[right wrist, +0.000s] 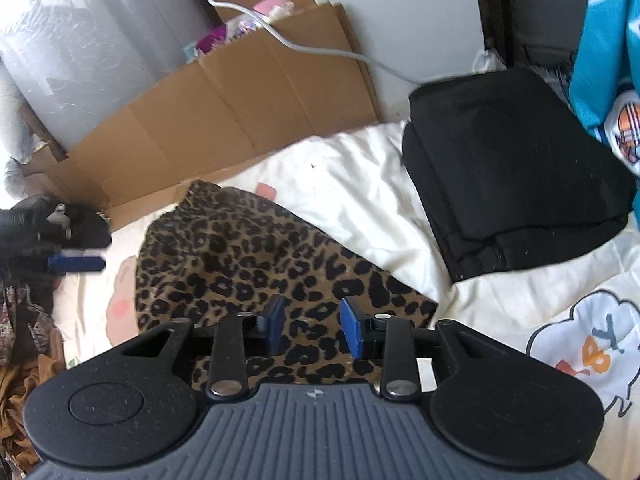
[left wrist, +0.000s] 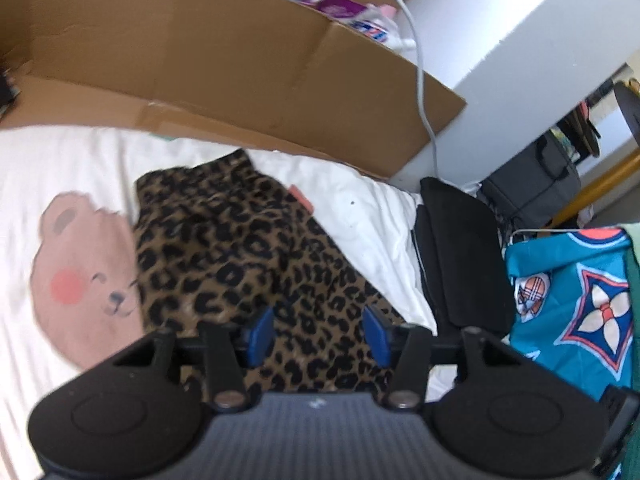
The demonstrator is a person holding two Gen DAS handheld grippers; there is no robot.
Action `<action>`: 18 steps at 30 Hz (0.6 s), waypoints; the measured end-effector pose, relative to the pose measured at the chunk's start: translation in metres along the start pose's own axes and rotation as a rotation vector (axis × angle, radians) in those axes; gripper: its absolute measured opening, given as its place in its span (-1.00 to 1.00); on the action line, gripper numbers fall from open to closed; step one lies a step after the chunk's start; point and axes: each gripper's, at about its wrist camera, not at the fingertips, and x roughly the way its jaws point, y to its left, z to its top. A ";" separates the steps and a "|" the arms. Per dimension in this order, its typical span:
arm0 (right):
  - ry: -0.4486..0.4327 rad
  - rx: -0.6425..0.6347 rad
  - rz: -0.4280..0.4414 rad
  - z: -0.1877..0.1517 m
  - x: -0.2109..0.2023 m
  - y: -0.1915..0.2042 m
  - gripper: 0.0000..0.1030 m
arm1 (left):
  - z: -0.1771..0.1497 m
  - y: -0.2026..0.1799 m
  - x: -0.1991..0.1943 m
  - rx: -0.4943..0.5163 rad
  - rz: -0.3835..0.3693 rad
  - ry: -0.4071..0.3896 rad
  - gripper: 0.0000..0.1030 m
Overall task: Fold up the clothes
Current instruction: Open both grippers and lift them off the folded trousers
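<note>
Leopard-print fabric garment [left wrist: 240, 256], apparently part-folded, is seen lying on the white bear-print bed sheet [left wrist: 380, 224] beneath left tool [left wrist: 318, 334] and right tool [right wrist: 312, 326], both spread, nothing gripped; stage undetermined.

My left black two-finger gripper with blue pads [left wrist: 318, 334] hangs with its jaws spread wide, nothing between them. My right black gripper with matching blue pads [right wrist: 312, 326] is parted too, a narrower gap, empty. From the right wrist view the left gripper [right wrist: 76, 262] sits off to the side.
</note>
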 end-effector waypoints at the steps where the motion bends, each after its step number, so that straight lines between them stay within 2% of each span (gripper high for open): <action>1: -0.004 -0.008 0.002 0.001 -0.004 0.003 -0.22 | -0.004 0.003 -0.007 -0.007 0.000 -0.008 0.03; 6: -0.019 -0.020 0.010 0.001 -0.020 0.013 -0.13 | -0.024 0.017 -0.028 -0.039 0.006 -0.030 0.09; 12: -0.011 -0.037 0.013 -0.005 -0.034 0.024 -0.11 | -0.049 0.034 -0.041 -0.074 0.019 -0.044 0.12; 18: -0.001 0.009 0.016 -0.024 -0.042 0.023 -0.11 | -0.073 0.052 -0.052 -0.109 0.031 -0.056 0.13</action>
